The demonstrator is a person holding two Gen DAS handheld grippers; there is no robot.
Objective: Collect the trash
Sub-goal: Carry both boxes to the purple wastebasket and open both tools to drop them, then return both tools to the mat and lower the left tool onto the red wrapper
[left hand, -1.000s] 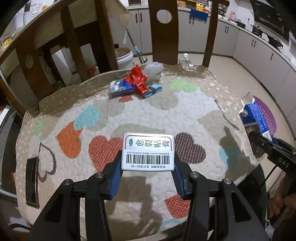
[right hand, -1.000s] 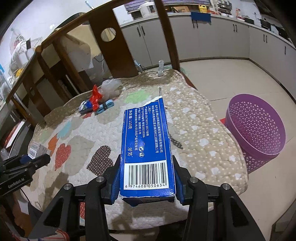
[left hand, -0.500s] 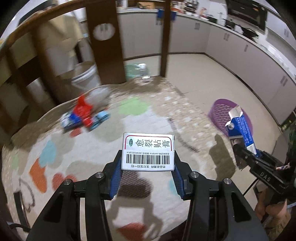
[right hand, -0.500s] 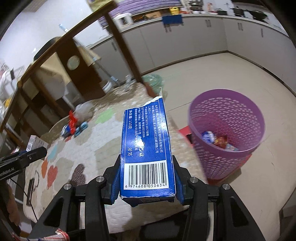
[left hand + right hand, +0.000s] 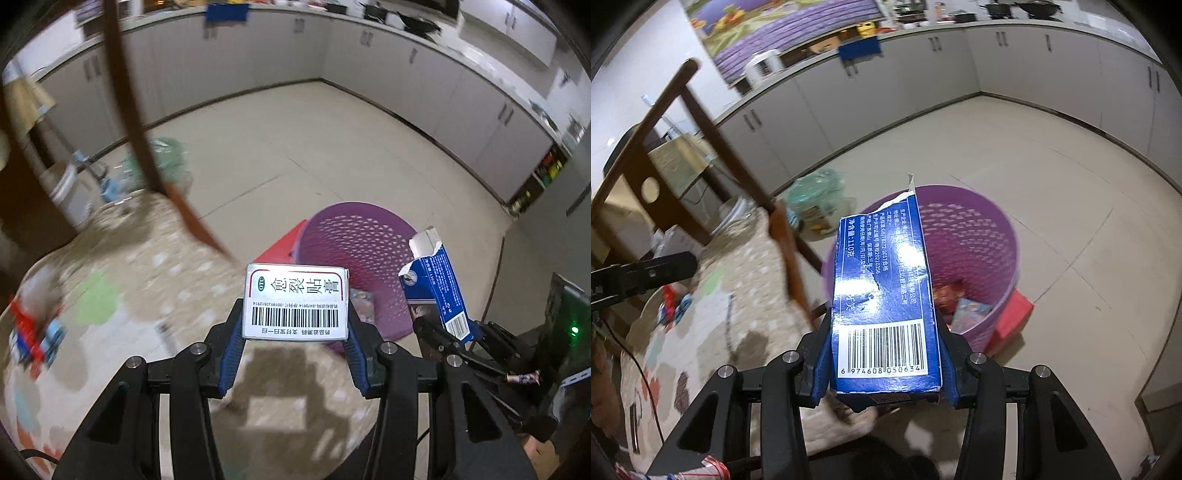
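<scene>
Holding trash boxes near the purple basket (image 5: 982,236).
Left gripper (image 5: 295,354) clamps a white box (image 5: 295,301); right gripper (image 5: 886,354) clamps a blue carton (image 5: 884,295).

We see our right gripper (image 5: 884,363) clamped on a torn-top blue carton (image 5: 884,295), barcode facing camera; purple mesh bin (image 5: 975,251) sits on the floor just behind it, wrappers (image 5: 955,299) inside; patterned tablecloth (image 5: 746,295) at left; left gripper (image 5: 646,275) tip at frame's left edge.

A home kitchen: white cabinets (image 5: 1015,70) line the tiled floor (image 5: 1052,177).
</scene>
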